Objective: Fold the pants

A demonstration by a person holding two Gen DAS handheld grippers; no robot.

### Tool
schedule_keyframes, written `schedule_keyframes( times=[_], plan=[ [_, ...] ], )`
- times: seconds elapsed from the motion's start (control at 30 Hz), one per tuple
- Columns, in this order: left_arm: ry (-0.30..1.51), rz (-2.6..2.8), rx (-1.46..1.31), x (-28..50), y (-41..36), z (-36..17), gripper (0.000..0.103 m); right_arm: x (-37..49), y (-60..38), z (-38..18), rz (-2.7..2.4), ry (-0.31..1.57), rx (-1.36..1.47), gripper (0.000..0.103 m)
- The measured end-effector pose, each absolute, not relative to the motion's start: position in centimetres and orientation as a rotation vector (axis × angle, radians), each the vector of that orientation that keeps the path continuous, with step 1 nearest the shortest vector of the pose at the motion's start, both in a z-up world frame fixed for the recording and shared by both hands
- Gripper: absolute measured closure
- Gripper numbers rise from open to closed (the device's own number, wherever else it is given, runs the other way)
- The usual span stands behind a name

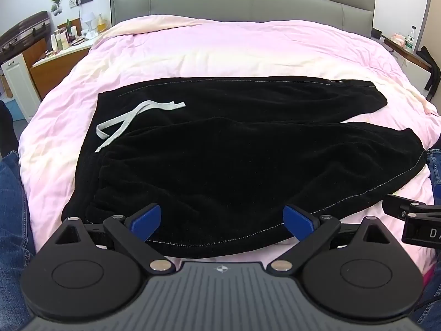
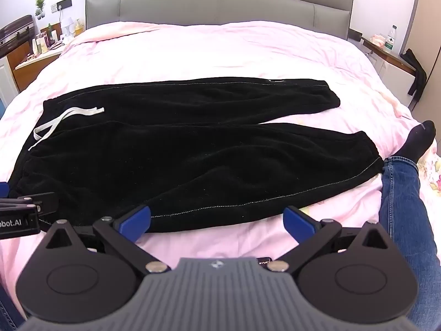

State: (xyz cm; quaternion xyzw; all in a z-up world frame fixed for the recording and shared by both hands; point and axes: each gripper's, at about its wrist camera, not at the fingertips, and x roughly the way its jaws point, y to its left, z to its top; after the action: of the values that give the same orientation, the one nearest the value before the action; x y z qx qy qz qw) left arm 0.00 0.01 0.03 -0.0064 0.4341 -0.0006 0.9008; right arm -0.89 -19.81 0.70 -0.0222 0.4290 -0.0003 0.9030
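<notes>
Pants (image 1: pixel 234 143) flat on bed (image 1: pixel 220 49) — both grippers' fingers spread.

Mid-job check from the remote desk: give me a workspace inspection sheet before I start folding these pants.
Surface: pink wrinkled duvet on the bed, grey padded headboard behind.
Job's things: black fleece pants spread flat, unfolded, legs toward the right; white drawstring loose on the waist.
Clutter: person's jeans leg and black sock on the bed beside the hems.
Grippers: left gripper open over the near pant edge; right gripper open at the near leg's edge.
Cables: nothing seen.
Surroundings: cluttered bedside table, plastic water bottle.
</notes>
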Motion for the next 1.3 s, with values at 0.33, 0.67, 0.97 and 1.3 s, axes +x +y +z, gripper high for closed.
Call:
schedule_keyframes(
  times=[0.33,0.67,0.97,1.3],
  plan=[
    [0.897,-0.005,-0.027,-0.5,0.1,-0.2,0.000,-0.9,-19.7,0.6,-0.001,0.885,-0.059,0.005],
    [0.905,-0.001,-0.032,0.0,0.4,-0.5,0.000,-0.7,-20.0,0.5,-0.003,0.892,-0.047,0.005],
    [0.910,0.003,-0.040,-0.1,0.6,-0.7,0.000,-0.7,-20.0,0.4,-0.006,0.896,-0.045,0.005],
    [0.913,0.000,-0.045,0.0,0.6,-0.8,0.000,-0.6,-20.1,0.1,-0.007,0.900,-0.045,0.005]
  ],
)
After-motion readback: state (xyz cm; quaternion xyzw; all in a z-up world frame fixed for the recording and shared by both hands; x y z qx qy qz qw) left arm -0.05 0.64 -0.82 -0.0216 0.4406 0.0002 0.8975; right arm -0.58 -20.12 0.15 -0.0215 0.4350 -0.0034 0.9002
